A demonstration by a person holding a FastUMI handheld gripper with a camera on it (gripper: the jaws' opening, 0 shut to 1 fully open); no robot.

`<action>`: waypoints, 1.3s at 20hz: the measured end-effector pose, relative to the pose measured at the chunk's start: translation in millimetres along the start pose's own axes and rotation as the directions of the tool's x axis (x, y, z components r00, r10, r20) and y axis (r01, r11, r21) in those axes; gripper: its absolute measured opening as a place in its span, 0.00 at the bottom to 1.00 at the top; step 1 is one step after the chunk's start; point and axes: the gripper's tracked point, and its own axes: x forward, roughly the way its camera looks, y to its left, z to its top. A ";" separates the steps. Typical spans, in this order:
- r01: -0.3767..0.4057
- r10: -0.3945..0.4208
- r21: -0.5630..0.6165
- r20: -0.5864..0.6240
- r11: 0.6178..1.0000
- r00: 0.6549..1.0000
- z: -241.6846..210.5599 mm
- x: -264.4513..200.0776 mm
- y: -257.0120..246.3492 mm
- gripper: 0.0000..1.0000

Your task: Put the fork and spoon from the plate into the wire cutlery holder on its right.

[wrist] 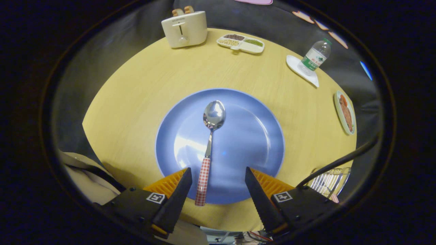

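Fingers of my gripper are spread wide over the blue plate's near rim, the checked-handled spoon lying between them, the wire cutlery holder just right at the table's near edge.

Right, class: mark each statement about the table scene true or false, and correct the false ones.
1. A spoon lies on the blue plate. True.
2. The hand-held gripper is shut on the spoon. False: its fingers stand open, with the spoon's checked handle between them, nearer one finger and untouched.
3. The wire holder stands beside the plate. True.
4. The toaster sits on the plate. False: it stands at the table's far edge, beyond the plate.
5. The bottle lies flat on the bare table. False: it stands upright on a white dish.
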 end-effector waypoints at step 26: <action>-0.009 -0.012 -0.158 -0.130 0.987 0.991 -12.7 -24.2 -32.4 0.12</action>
